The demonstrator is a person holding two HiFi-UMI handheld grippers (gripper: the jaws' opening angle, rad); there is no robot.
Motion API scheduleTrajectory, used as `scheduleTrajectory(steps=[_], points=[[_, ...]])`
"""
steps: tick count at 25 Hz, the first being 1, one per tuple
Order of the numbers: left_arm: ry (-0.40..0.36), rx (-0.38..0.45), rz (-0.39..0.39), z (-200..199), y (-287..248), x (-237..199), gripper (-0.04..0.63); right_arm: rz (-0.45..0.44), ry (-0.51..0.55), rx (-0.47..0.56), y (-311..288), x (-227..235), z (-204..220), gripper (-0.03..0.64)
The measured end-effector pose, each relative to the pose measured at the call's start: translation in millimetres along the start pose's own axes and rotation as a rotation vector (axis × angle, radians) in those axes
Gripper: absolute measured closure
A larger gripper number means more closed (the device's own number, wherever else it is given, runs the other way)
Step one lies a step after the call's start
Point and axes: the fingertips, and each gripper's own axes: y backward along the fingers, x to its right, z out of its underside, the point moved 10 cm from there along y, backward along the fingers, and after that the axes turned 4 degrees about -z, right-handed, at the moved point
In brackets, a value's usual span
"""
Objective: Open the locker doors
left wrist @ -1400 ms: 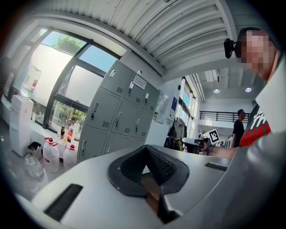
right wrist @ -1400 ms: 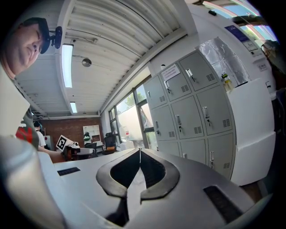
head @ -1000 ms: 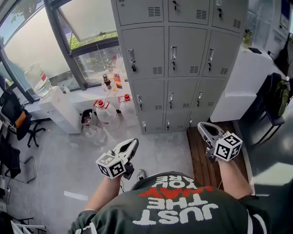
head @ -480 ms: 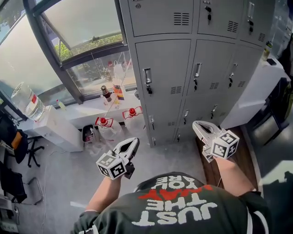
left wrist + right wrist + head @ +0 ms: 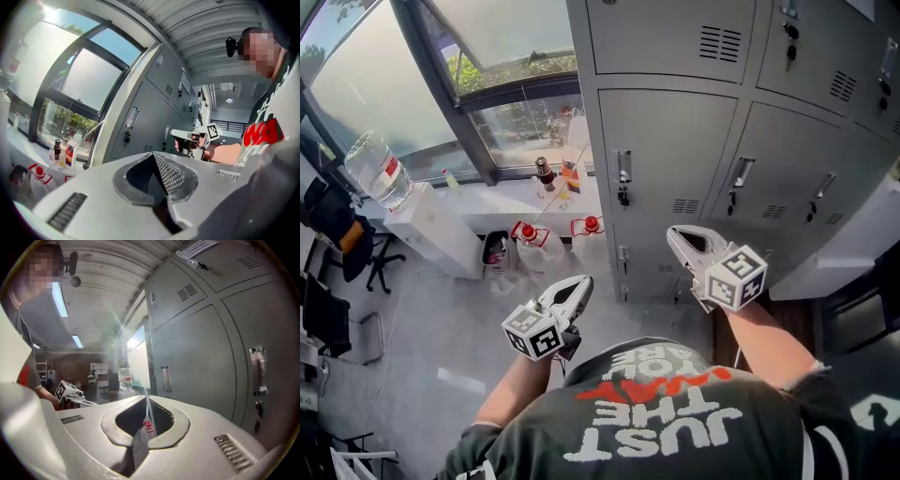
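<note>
Beside window (image 5: 412, 84), grey lockers (image 5: 656, 37): doors (image 5: 670, 141) shut, vented, upright handles (image 5: 622, 172).

We record strong daylight from the window (image 5: 384, 103), evenly lit locker doors (image 5: 670, 155), glare top-left in the left gripper view, a dim, hazy right gripper view, and fisheye-warped dark edges.

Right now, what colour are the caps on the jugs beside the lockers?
Red caps, clearest in the head view.
</note>
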Motion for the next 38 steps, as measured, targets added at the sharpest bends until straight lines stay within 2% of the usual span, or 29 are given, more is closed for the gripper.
scheduleTrajectory(steps=[3, 5, 14, 19, 28, 38], points=[[0.016, 0.012, -0.051, -3, -7, 1, 0.588, -0.036, 0.064, 0.005, -39, 16, -15, 0.58], [0.012, 0.015, -0.068, -6, -11, 0, 0.588, -0.03, 0.098, 0.013, -64, 23, -25, 0.58], [0.013, 0.017, -0.102, -11, 8, -19, 0.588, 0.141, 0.199, 0.029, -146, 34, -46, 0.574], [0.022, 0.016, -0.097, -12, 22, -31, 0.588, 0.207, 0.188, 0.003, -168, 31, -48, 0.483], [0.025, 0.019, -0.085, -18, 45, -50, 0.588, 0.305, 0.144, -0.018, -190, 28, -47, 0.416], [0.029, 0.022, -0.079, -24, 65, -65, 0.588, 0.323, 0.119, -0.028, -205, 29, -53, 0.413]])
